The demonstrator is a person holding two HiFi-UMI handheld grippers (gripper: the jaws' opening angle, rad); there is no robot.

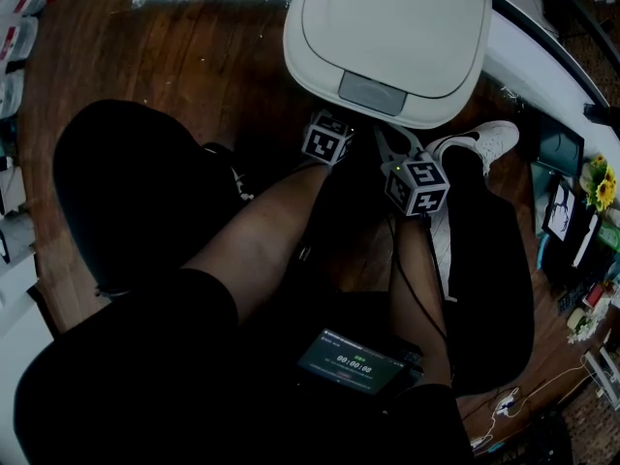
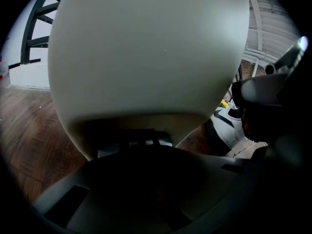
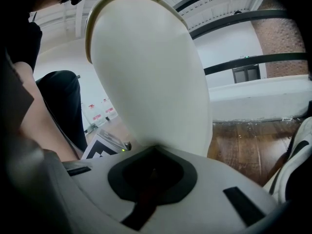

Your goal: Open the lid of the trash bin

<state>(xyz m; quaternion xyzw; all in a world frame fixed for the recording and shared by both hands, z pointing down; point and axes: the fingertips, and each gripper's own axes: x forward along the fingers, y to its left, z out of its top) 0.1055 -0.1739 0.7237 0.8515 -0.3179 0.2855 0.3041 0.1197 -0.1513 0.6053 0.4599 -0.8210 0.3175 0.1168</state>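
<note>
The white trash bin stands on the floor in front of me, its lid (image 1: 387, 17) down, with a grey latch tab (image 1: 373, 93) at the front edge. Both grippers sit low against the bin's front, under the rim. My left gripper (image 1: 334, 124) is below the latch's left side, its jaws together with nothing between them. In the left gripper view the bin wall (image 2: 146, 57) fills the frame just past the left gripper (image 2: 141, 150). My right gripper (image 1: 397, 148) is below the latch's right side. In its own view the right gripper (image 3: 153, 155) is shut, its tip touching the bin (image 3: 151, 82).
The person's bare leg (image 1: 262, 240) and a white shoe (image 1: 480, 143) are close behind the grippers on the wooden floor (image 1: 194, 56). A white curved base (image 1: 542, 56) runs behind the bin. A small screen (image 1: 351, 361) sits near my body. Clutter and yellow flowers (image 1: 601, 184) lie at the right.
</note>
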